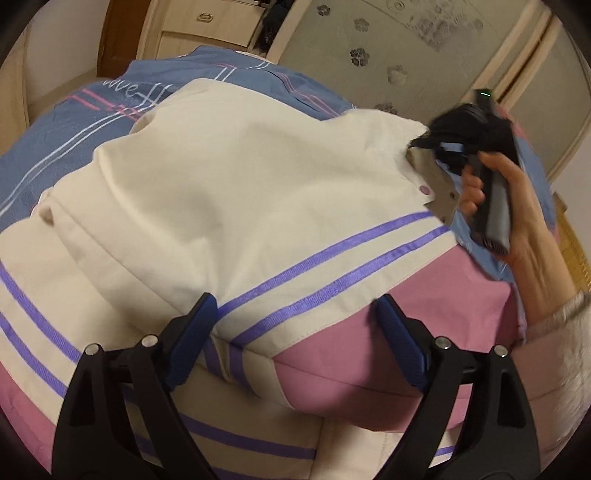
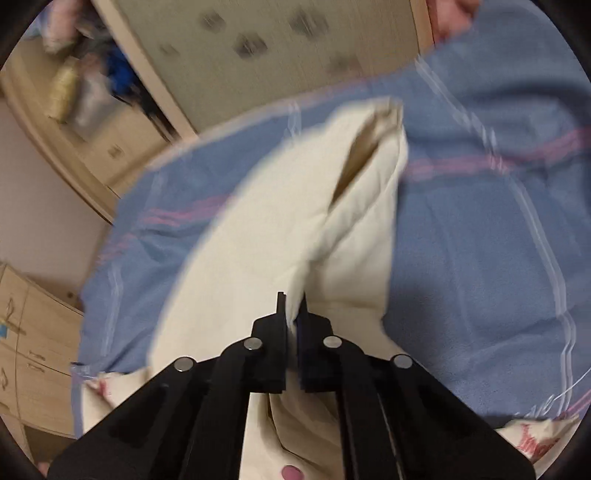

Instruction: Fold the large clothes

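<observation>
A large cream garment point(image 1: 236, 184) with purple stripes and a pink panel point(image 1: 369, 354) lies on a blue bedspread point(image 1: 66, 140). My left gripper point(image 1: 295, 332) is open, its blue pads either side of the striped hem, just above the cloth. My right gripper point(image 1: 436, 147), held in a hand, pinches the garment's far right corner. In the right wrist view the right gripper point(image 2: 293, 306) is shut on a fold of the cream cloth point(image 2: 295, 206), which hangs lifted and blurred above the bedspread point(image 2: 480, 240).
Wooden drawers point(image 1: 199, 26) and a patterned wardrobe door point(image 1: 388, 55) stand beyond the bed. A wooden cabinet point(image 2: 33, 350) stands at the left in the right wrist view. A printed cream cloth point(image 2: 532, 439) lies at the lower right.
</observation>
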Demonstrator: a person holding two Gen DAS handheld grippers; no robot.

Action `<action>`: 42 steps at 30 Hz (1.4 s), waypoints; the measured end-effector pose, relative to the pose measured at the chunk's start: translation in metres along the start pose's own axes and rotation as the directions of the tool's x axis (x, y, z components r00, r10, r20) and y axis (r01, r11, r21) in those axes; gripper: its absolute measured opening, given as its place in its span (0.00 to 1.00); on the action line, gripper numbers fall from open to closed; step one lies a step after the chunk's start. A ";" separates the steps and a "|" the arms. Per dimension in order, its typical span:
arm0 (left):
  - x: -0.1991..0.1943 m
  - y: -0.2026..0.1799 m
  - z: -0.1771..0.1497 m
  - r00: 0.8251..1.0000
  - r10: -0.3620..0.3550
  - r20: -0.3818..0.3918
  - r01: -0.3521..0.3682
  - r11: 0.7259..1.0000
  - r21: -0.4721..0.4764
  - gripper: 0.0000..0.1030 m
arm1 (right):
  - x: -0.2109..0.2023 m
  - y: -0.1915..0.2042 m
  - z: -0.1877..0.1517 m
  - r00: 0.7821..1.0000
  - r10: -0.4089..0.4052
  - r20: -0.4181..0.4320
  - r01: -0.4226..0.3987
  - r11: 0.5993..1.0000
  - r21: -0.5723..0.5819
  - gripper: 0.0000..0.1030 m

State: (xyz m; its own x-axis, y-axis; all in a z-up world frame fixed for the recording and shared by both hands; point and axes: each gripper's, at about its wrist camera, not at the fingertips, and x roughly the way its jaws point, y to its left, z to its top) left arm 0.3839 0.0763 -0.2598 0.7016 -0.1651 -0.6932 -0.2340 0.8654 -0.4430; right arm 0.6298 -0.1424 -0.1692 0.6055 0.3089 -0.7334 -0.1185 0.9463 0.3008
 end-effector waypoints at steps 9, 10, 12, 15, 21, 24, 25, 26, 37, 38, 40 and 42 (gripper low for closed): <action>-0.074 0.049 0.014 0.978 0.066 0.196 -0.025 0.979 -0.202 0.87 | -0.194 0.062 -0.170 0.951 0.308 0.006 -0.259 0.809 -0.528 0.03; -0.083 0.056 0.015 0.970 0.084 0.226 -0.031 0.973 -0.227 0.87 | -0.198 0.059 -0.197 0.960 0.277 -0.029 -0.244 0.787 -0.567 0.03; -0.103 0.070 0.013 0.948 0.131 0.289 -0.046 0.958 -0.282 0.87 | -0.195 0.042 -0.245 0.983 0.154 -0.098 -0.182 0.768 -0.614 0.06; -0.137 0.091 0.008 0.892 0.238 0.383 -0.081 0.920 -0.384 0.87 | -0.197 0.009 -0.273 0.991 0.047 -0.123 -0.111 0.800 -0.589 0.39; -0.151 0.074 0.019 0.920 0.098 0.379 -0.010 0.974 -0.226 0.87 | -0.256 -0.010 -0.285 0.993 0.119 -0.002 -0.105 0.872 -0.478 0.90; -0.120 0.055 0.017 0.969 -0.123 0.215 0.154 0.979 -0.133 0.88 | -0.259 -0.001 -0.279 0.974 0.223 -0.044 -0.223 0.899 -0.376 0.97; -0.113 0.053 0.016 0.968 -0.173 0.184 0.201 0.969 -0.144 0.88 | -0.255 0.005 -0.277 0.960 0.274 -0.063 -0.279 0.900 -0.334 0.97; -0.103 0.053 0.014 0.961 -0.238 0.143 0.261 0.949 -0.176 0.90 | -0.251 0.006 -0.274 0.934 0.348 -0.081 -0.357 0.895 -0.266 0.97; -0.030 0.008 -0.015 0.831 -0.540 -0.134 0.507 0.834 -0.219 0.83 | -0.214 0.023 -0.253 0.869 0.494 -0.022 -0.493 0.870 0.033 0.57; -0.030 -0.002 -0.019 0.810 -0.569 -0.142 0.537 0.817 -0.210 0.83 | -0.219 0.025 -0.253 0.862 0.506 -0.013 -0.506 0.863 0.019 0.57; -0.029 -0.012 -0.021 0.778 -0.615 -0.130 0.585 0.784 -0.210 0.83 | -0.233 0.027 -0.257 0.857 0.516 0.017 -0.516 0.857 -0.006 0.57; -0.030 -0.017 -0.023 0.731 -0.670 -0.129 0.637 0.738 -0.223 0.83 | -0.248 0.023 -0.256 0.861 0.507 0.045 -0.506 0.862 -0.031 0.58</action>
State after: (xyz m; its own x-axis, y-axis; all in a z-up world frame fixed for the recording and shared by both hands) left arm 0.3511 0.0557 -0.2443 0.5828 -0.7618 -0.2828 0.1241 0.4274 -0.8955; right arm 0.2753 -0.1730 -0.1360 0.4965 0.7414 -0.4514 -0.4331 0.6623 0.6113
